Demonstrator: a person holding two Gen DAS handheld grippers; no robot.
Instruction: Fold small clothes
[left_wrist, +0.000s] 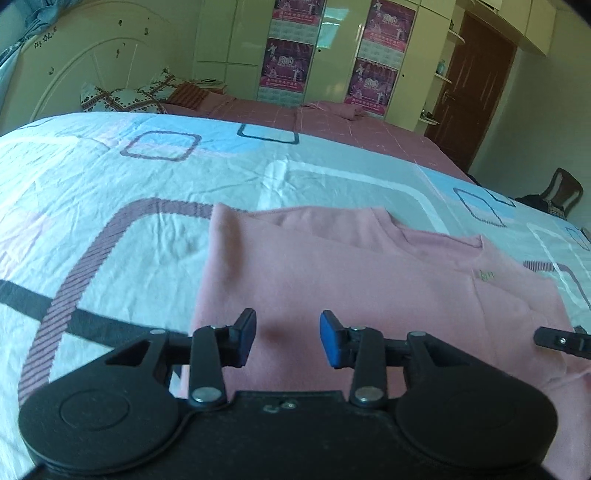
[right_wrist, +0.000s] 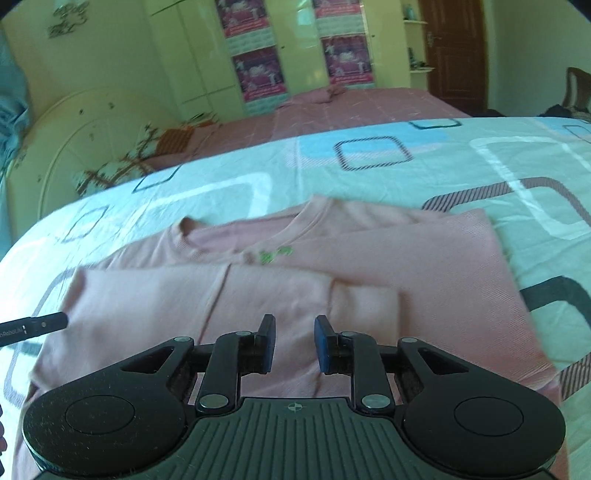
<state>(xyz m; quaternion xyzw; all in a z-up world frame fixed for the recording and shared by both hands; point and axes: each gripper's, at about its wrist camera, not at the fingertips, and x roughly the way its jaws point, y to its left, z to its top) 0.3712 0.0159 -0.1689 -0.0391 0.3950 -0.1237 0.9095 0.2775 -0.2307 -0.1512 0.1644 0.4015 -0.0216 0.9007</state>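
A small pink sweatshirt (left_wrist: 351, 280) lies flat on the patterned bedsheet (left_wrist: 110, 206), its sides folded inward and a small green logo near the neckline. My left gripper (left_wrist: 288, 338) is open and empty, just above the garment's near left part. In the right wrist view the same sweatshirt (right_wrist: 406, 266) shows a folded sleeve across its front. My right gripper (right_wrist: 294, 341) is open and empty over the garment's near edge. A finger of the right gripper shows at the right edge of the left wrist view (left_wrist: 561, 341), and a finger of the left gripper at the left edge of the right wrist view (right_wrist: 37, 325).
The sheet (right_wrist: 480, 155) covers a wide bed. Behind it are a pink bedspread (left_wrist: 369, 136), pillows (left_wrist: 122, 98), a white headboard (left_wrist: 92, 66), wardrobes with posters (left_wrist: 288, 55), a brown door (left_wrist: 476, 88) and a chair (left_wrist: 561, 192) at the right.
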